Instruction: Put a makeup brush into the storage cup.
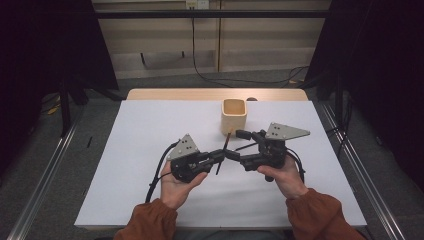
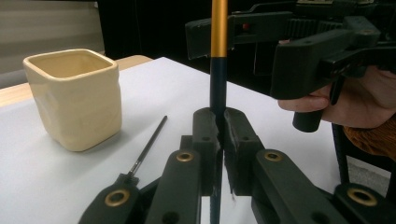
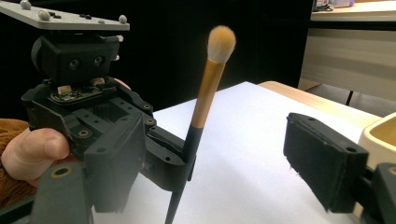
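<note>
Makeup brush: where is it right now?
The brush stands upright, clamped in the left gripper, at table centre in the high view, just in front of the cup, with the open right gripper alongside.

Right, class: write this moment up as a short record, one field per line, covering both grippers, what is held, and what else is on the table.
Left gripper: shut on the makeup brush's dark handle
Makeup brush: upright, gold ferrule, pale bristles on top
Right gripper: open, facing the brush, jaws apart on either side of it
Cream cup: upright on the table, beyond the grippers
Thin dark brush: lying flat near the cup
Table: white top
</note>
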The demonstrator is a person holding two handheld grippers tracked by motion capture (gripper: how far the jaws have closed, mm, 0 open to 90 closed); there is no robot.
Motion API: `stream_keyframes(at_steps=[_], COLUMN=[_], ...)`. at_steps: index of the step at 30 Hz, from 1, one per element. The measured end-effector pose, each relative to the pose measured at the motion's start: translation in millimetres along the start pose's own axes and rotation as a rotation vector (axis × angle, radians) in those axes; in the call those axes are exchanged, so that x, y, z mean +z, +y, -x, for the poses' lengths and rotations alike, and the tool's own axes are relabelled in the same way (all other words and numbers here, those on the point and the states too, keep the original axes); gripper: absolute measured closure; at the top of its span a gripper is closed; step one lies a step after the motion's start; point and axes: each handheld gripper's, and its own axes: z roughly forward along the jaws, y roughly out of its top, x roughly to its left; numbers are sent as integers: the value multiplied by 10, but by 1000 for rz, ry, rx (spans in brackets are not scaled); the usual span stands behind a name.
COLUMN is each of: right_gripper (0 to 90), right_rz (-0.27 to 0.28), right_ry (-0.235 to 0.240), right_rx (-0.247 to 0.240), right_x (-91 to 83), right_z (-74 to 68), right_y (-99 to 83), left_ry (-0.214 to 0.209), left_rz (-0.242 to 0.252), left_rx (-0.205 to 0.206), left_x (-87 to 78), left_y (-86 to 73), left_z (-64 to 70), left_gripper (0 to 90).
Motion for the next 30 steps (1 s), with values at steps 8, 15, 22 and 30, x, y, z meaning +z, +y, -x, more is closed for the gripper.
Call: stream_keyframes(at_steps=[8,15,22,30], right_gripper=[283,449,622,772], right_rz=[-8,-8,-11,4], right_ry=[8,27,54,67], right_rx=[-1,4,37,61], right_x=[13,45,56,50], right_z=[2,-5,22,50], right_y=[-4,-18,-31,-30], left_ry=[-4,-5,-8,-7], left_rz=[1,-13,-24,-35], left_rx=[-6,5,9,14], left_x=[11,30,50,74], left_y=[-1,-11,-23,-48], left_z=[7,21,20,21], left_gripper=[843,843,843,843])
